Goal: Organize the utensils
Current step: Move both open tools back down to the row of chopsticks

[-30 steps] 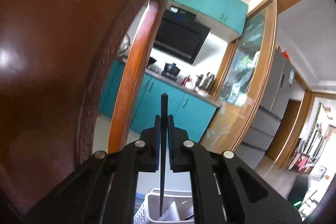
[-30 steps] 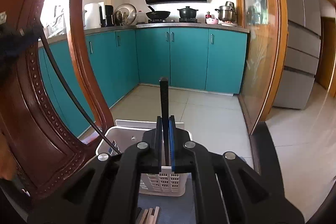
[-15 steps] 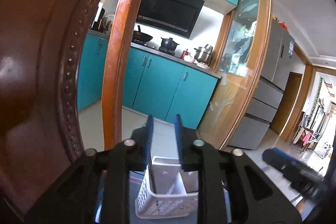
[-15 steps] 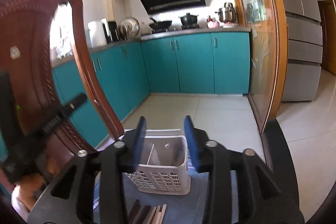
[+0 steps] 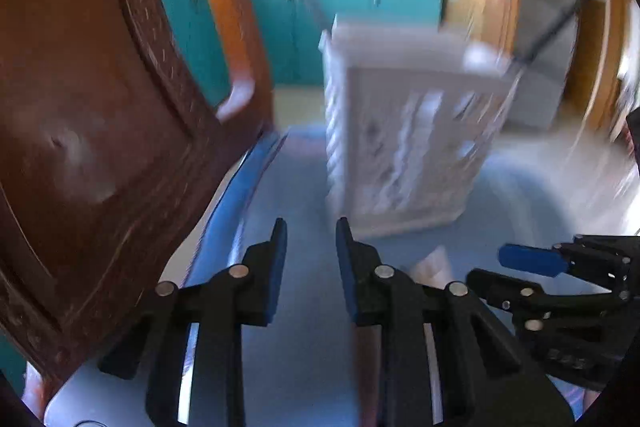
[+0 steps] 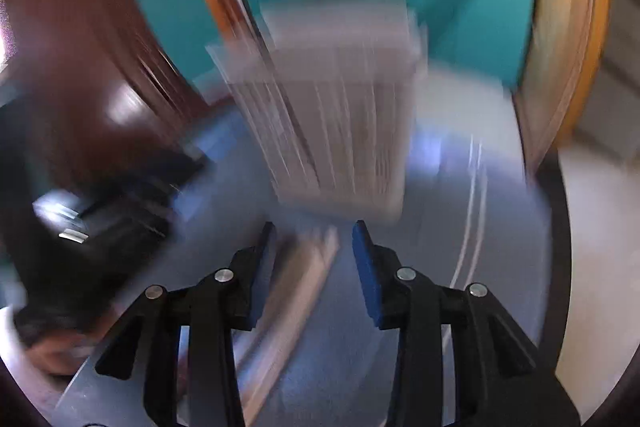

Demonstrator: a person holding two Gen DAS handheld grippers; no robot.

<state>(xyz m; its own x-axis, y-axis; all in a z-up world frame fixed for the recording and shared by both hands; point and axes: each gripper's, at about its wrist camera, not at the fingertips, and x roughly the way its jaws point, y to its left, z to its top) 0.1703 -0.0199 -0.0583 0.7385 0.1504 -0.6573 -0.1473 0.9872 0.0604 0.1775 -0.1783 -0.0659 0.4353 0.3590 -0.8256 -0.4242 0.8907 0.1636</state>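
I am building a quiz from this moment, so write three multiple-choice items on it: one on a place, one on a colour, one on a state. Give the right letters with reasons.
1. Where does the white basket stand?
A. On the blue mat, ahead of both grippers
B. On the kitchen counter
C. On the floor

2. What colour are the lower kitchen cabinets?
A. White
B. Teal
C. Red

3. What is between the fingers of the left gripper?
A. A black chopstick
B. A spoon
C. Nothing; the jaws are opening

Answers:
1. A, since both wrist views show the basket resting on the mat just beyond the fingertips.
2. B, since teal doors fill the background behind the wooden chair.
3. C, since only bare mat shows in the gap; the right gripper stands open as well.
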